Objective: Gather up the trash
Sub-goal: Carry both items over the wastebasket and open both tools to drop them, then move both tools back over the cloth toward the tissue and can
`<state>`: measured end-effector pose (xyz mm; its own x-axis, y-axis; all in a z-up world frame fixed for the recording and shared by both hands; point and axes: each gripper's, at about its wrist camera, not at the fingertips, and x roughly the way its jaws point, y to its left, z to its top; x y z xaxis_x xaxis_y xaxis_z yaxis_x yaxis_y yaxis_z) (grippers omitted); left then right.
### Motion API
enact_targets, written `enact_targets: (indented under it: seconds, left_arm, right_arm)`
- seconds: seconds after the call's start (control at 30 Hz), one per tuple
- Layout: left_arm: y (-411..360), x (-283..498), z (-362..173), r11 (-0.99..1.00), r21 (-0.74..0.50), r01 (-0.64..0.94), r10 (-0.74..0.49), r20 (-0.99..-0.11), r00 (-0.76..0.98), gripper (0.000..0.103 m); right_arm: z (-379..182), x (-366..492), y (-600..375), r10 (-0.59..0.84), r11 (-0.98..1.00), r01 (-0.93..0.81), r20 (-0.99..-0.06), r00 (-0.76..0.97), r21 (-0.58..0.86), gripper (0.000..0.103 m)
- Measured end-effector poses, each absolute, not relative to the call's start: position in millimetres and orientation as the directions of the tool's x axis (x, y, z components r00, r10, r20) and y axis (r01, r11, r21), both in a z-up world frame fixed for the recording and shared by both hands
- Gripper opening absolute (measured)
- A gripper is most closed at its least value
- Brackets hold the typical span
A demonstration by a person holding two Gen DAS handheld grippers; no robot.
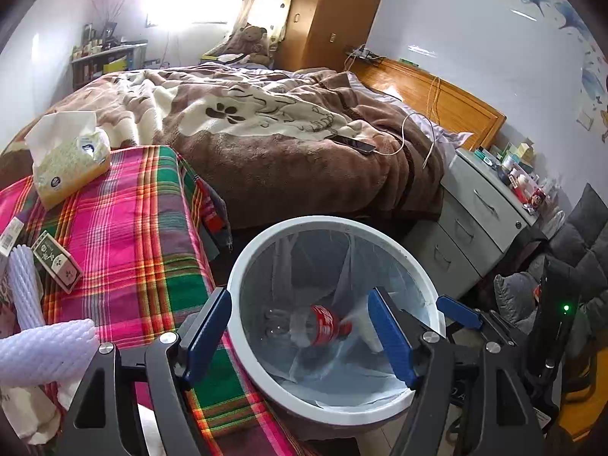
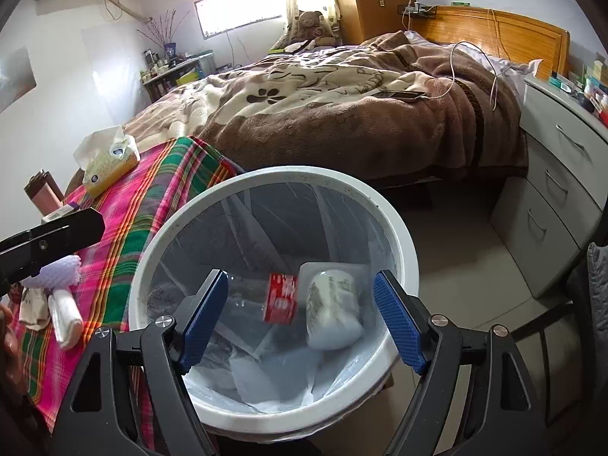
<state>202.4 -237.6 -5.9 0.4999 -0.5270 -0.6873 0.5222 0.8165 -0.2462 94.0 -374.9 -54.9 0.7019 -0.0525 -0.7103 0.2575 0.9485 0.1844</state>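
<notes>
A white round bin (image 1: pixel 243 266) with a clear liner stands on the floor beside the plaid-covered table (image 1: pixel 133 228). Inside lie a clear bottle with a red label (image 1: pixel 326 325) and, in the right wrist view, the same bottle (image 2: pixel 279 298) next to a white cup (image 2: pixel 332 309). My left gripper (image 1: pixel 300 332) is open and empty above the bin. My right gripper (image 2: pixel 300 321) is open and empty above the bin (image 2: pixel 399 228). White foam netting (image 1: pixel 38 349) lies on the table at the left; it also shows in the right wrist view (image 2: pixel 60 269).
A tissue pack (image 1: pixel 70 159), a green box (image 1: pixel 57 260) and paper scraps lie on the table. A bed with a brown blanket (image 1: pixel 266 133) stands behind, with a phone (image 1: pixel 351 143) on it. A grey drawer unit (image 1: pixel 478 212) stands to the right.
</notes>
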Motion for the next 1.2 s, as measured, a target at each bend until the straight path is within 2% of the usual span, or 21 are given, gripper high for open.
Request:
enact_targets:
  seconds: [0.5, 0.93, 1.2]
  left_arm:
    - [-187, 185, 15, 0.854, -0.23, 0.468, -0.492, -0.651, 0.578, 0.074]
    - [-108, 165, 30, 0.913, -0.177, 0.366, -0.393, -0.619, 0.68, 0.074]
    - [-60, 161, 25, 0.938, -0.159, 0.307, -0.338, -0.615, 0.713, 0.074]
  right_arm:
    - [-31, 83, -350, -0.054, 0.955, 0.233, -0.662, 0.747, 0.185, 0.08]
    - [-10, 81, -293, 0.014, 0.978, 0.109, -0.582, 0.813, 0.177, 0.08]
    - [-10, 88, -257, 0.091, 0.981, 0.027, -0.574, 0.814, 0.193, 0.08]
